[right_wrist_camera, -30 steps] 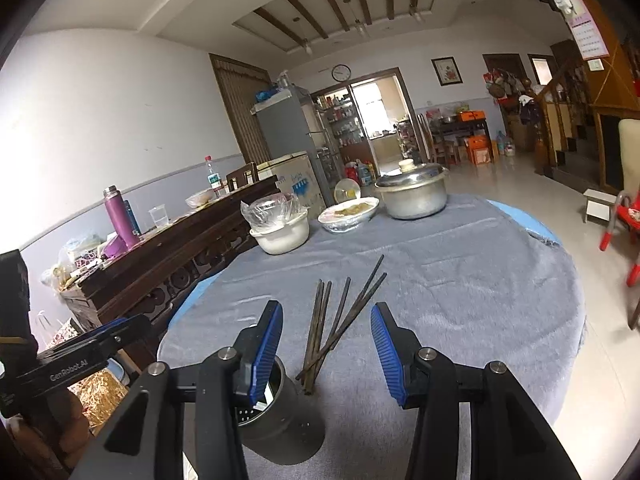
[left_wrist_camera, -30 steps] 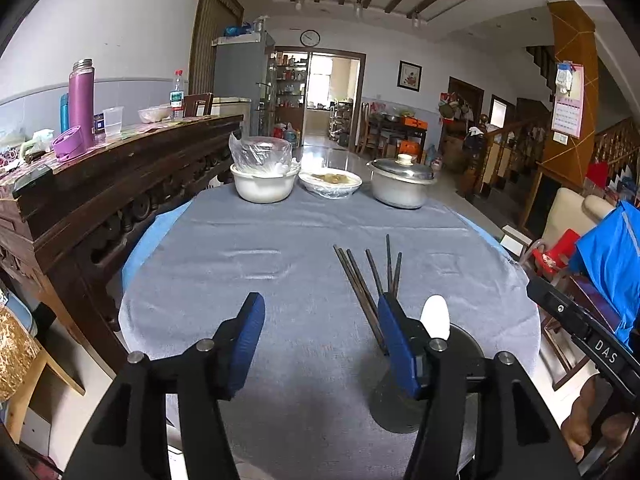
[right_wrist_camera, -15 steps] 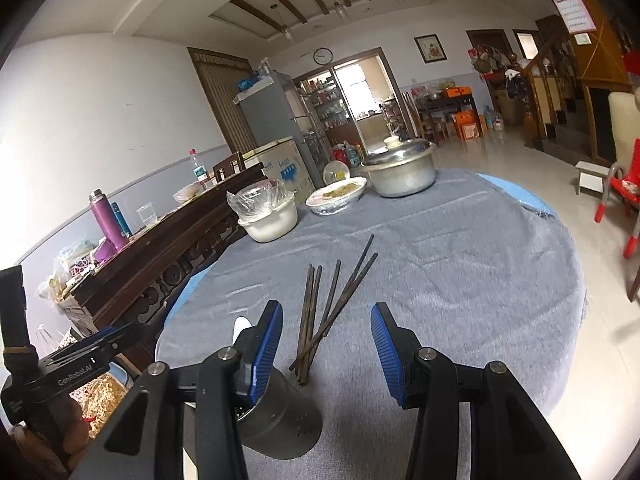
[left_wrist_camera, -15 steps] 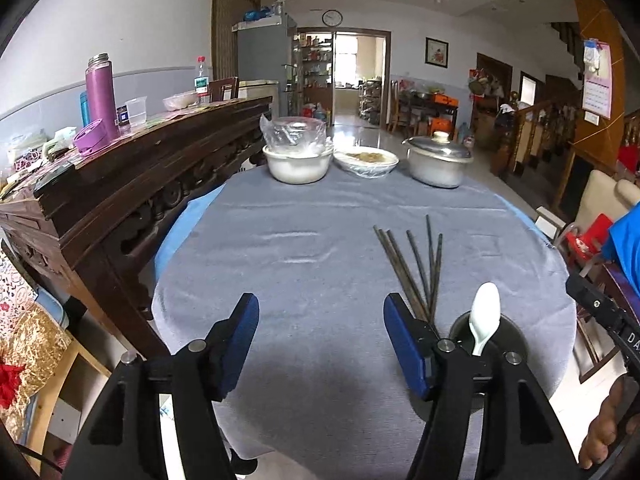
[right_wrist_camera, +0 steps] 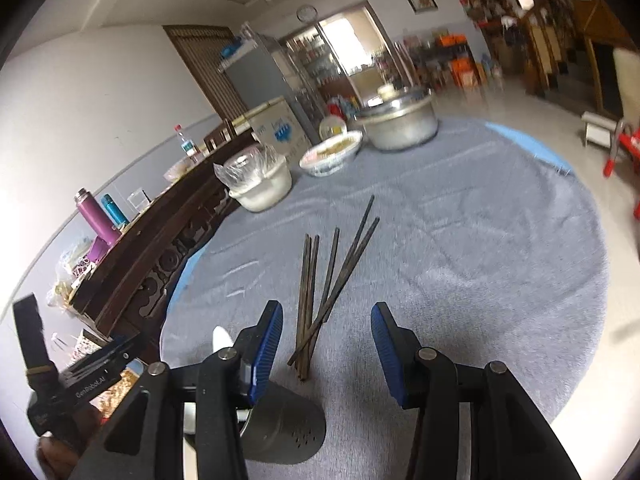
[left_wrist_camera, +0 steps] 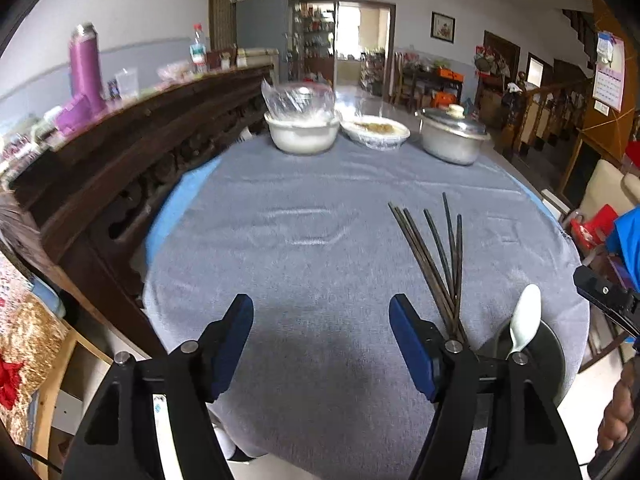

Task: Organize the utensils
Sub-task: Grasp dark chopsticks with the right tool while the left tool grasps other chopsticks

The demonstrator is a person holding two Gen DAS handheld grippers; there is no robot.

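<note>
Chopsticks (right_wrist_camera: 320, 300), six or so dark sticks, lie fanned out on the grey tablecloth (right_wrist_camera: 480, 260), their near ends bunched just beside the metal utensil holder (right_wrist_camera: 284, 432). One white spoon (left_wrist_camera: 524, 322) already stands in that holder, handle end up, so by the look of it the job is barely begun: spoon in, every chopstick yet to go.

Right gripper (right_wrist_camera: 326, 340) hovers low over the cloth, jaws spread wide and empty, the bunched ends of the chopsticks sitting right between its blue pads. It's lined up along the sticks, pointing across the table toward the lidded steel pot (right_wrist_camera: 398, 122). A grab here looks likely, though several sticks overlap, so picking cleanly could be fiddly.

Left gripper (left_wrist_camera: 322, 344) is out to the left of the holder, also wide open and holding nothing, with bare cloth between its fingers. It's aimed toward the plastic-covered white bowl (left_wrist_camera: 302, 132) and the patterned dish (left_wrist_camera: 376, 130) at the far edge. The holder sits just off its right finger, near the table's front rim.
</note>
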